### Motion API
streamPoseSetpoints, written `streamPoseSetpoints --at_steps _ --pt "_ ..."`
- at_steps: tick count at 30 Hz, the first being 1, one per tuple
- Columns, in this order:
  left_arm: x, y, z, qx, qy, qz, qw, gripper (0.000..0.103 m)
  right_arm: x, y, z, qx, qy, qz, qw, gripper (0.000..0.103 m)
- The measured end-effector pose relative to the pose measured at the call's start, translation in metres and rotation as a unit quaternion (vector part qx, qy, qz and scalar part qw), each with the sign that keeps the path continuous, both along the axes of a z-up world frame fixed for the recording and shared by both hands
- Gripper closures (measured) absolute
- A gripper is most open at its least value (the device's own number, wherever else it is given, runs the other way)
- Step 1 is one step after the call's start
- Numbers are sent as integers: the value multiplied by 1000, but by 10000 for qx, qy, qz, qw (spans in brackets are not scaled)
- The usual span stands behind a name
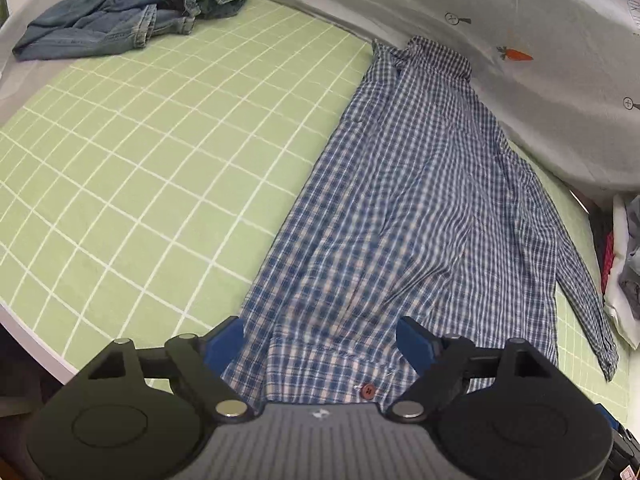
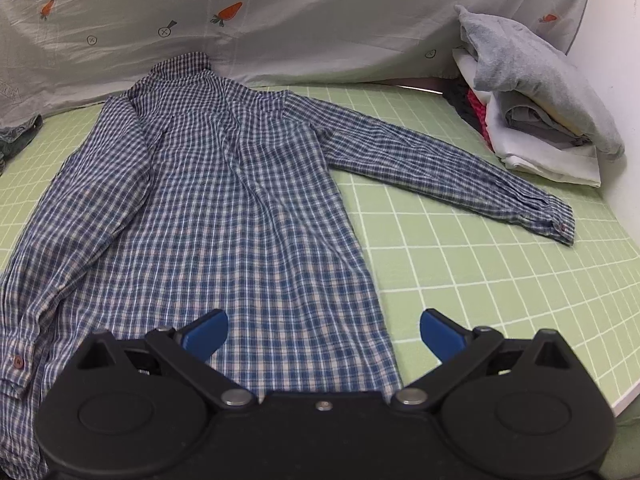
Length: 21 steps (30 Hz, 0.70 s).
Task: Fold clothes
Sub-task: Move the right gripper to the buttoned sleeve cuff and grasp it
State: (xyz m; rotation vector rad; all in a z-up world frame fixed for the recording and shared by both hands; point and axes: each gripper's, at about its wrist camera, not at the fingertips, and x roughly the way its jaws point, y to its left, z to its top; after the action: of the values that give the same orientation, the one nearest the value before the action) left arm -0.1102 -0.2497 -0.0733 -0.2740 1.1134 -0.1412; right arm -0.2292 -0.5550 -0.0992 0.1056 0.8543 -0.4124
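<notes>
My left gripper (image 1: 320, 338) is spread wide, blue fingers (image 1: 414, 342) apart over the hem of the shirt (image 1: 400, 208). Cloth lies between them but the pads don't press it, so nothing is pinched. My right gripper (image 2: 324, 334) is spread too, blue fingers (image 2: 206, 334) open above the shirt's (image 2: 224, 208) lower right corner; one finger sits over cloth, the other over bare sheet.

The shirt is a blue-and-white check, long-sleeved, lying flat on the green sheet (image 1: 160, 152) with white grid lines. The collar (image 2: 184, 65) points away from me, up against the pale cover with carrot prints (image 2: 280, 20). The hem is nearest the grippers. In the right wrist view, the right sleeve (image 2: 440, 168) stretches out sideways across the sheet, its cuff (image 2: 560, 226) flat near the edge. The left sleeve (image 2: 80, 208) is folded in along the body, running down toward the hem, its cuff button (image 2: 17, 361) showing. A reddish button (image 1: 367, 391) shows at the hem in the left wrist view. The fabric is wrinkled down the middle, with soft creases along its length.

A crumpled denim garment (image 1: 120, 20) lies at the sheet's far left corner, well apart from the shirt. A stack of folded clothes (image 2: 536, 108), grey on top of white, sits at the right by the wall, near the outstretched cuff without touching it.
</notes>
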Motion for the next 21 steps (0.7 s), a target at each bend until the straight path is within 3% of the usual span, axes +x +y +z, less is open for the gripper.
streamPoseSetpoints --at_steps 4,13,17,21 --pt "8 -24 10 173 -293 -20 9994 17 8 -18 -3 117 -85 58 9999 0" --pt "18 -64 13 224 -506 287 9981 17 30 -70 -14 -11 -27 36 10000 0" --pt "25 -81 15 471 -753 223 9958 16 34 -107 -16 65 -303 -310 9990 0" --pt "31 -91 17 458 -841 397 9946 16 30 -155 -20 101 -435 -955 9944 0"
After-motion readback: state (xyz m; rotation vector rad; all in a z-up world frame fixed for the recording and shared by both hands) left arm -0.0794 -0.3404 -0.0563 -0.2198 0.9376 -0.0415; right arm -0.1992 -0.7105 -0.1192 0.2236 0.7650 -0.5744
